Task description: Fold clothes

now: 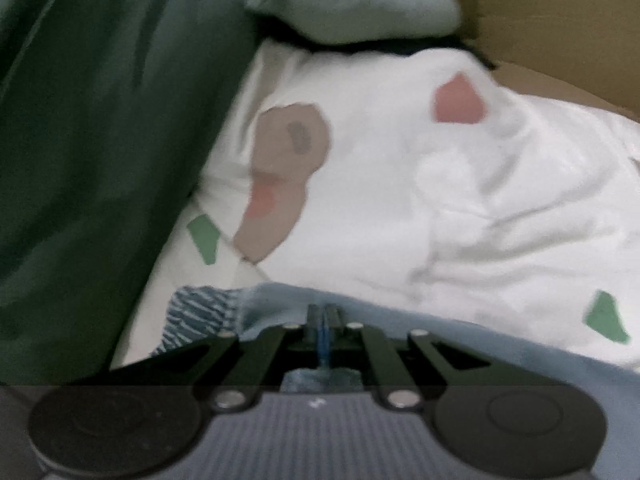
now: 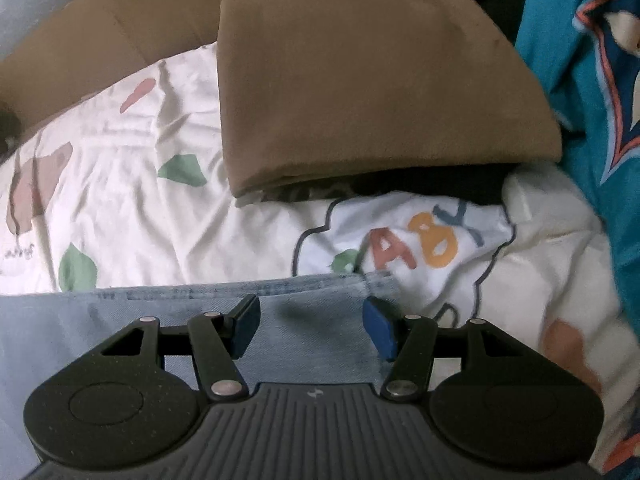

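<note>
Grippers: left gripper (image 1: 325, 320) pinches one denim garment (image 1: 280, 308); right gripper (image 2: 310, 330) gapes.

Each claw, left claw (image 1: 324, 320) and right claw (image 2: 311, 326), fills its frame's lower part: black linkage arms, silver rivets, round black discs, ribbed grey housing, blue pads (image 2: 380, 330).

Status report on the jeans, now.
Left tool shut on jeans edge. Right tool open over jeans, not gripping. Folded brown cloth lies ahead.
</note>
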`<state>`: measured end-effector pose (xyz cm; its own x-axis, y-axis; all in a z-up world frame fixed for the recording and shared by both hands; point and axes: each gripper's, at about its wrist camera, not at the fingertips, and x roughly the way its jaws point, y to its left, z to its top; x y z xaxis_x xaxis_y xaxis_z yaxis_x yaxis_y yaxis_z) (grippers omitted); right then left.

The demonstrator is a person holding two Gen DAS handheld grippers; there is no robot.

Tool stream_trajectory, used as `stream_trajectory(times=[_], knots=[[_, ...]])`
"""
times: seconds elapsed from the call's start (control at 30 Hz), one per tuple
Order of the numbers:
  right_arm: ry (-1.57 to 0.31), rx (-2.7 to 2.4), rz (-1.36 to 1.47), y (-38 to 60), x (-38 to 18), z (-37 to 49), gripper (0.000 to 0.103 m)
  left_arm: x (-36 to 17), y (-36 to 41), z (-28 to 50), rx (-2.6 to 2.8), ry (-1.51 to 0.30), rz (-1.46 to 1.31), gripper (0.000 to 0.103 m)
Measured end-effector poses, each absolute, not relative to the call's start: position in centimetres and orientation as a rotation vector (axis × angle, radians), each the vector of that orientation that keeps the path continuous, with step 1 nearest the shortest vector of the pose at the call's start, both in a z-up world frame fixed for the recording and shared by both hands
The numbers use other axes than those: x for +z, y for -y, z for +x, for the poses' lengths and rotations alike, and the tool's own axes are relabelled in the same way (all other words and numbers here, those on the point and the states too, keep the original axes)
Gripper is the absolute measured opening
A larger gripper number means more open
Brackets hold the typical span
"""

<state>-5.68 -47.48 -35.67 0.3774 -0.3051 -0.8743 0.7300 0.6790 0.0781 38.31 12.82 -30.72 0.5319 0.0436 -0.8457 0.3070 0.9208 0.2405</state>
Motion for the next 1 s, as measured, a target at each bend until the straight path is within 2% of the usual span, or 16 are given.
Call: stream_trajectory(times=[0.17, 0.33, 0.4, 0.53, 0.6, 0.7, 0.9, 1.0], knots=[[-0.965, -0.710, 0.480, 48.4, -35.5, -6.5, 0.063, -29.2, -10.2, 36.4, -0.272, -0.986, 0.398, 0.014], [-0.973, -0.693, 0.471, 49.2, -36.2, -6.5, 0.058, -29.2, -6.3, 35.1, -0.393, -0.984, 0.461, 0.016], [-0.992, -0.681, 0.456, 49.2, -36.7, -6.2, 0.049, -29.4, -4.7, 34.2, -0.458, -0.984, 0.477, 0.016], [-1.017, -0.659, 0.429, 49.2, -37.3, -6.0, 0.045, -29.9, -1.3, 32.2, -0.632, -0.980, 0.549, 0.018], [-1.024, -0.668, 0.412, 49.4, -37.3, -6.0, 0.027, -30.4, 0.2, 31.1, -0.716, -0.977, 0.598, 0.020], [-1.025, -0.673, 0.384, 49.4, -36.9, -6.1, 0.021, -31.2, 2.0, 29.8, -0.800, -0.974, 0.662, 0.020], [-1.019, -0.694, 0.345, 48.9, -36.1, -6.0, 0.019, -31.7, 4.1, 28.2, -0.950, -0.950, 0.740, 0.021], [-1.008, -0.703, 0.336, 48.7, -35.5, -6.1, 0.018, -31.5, 5.2, 27.0, -1.043, -0.928, 0.787, 0.031]])
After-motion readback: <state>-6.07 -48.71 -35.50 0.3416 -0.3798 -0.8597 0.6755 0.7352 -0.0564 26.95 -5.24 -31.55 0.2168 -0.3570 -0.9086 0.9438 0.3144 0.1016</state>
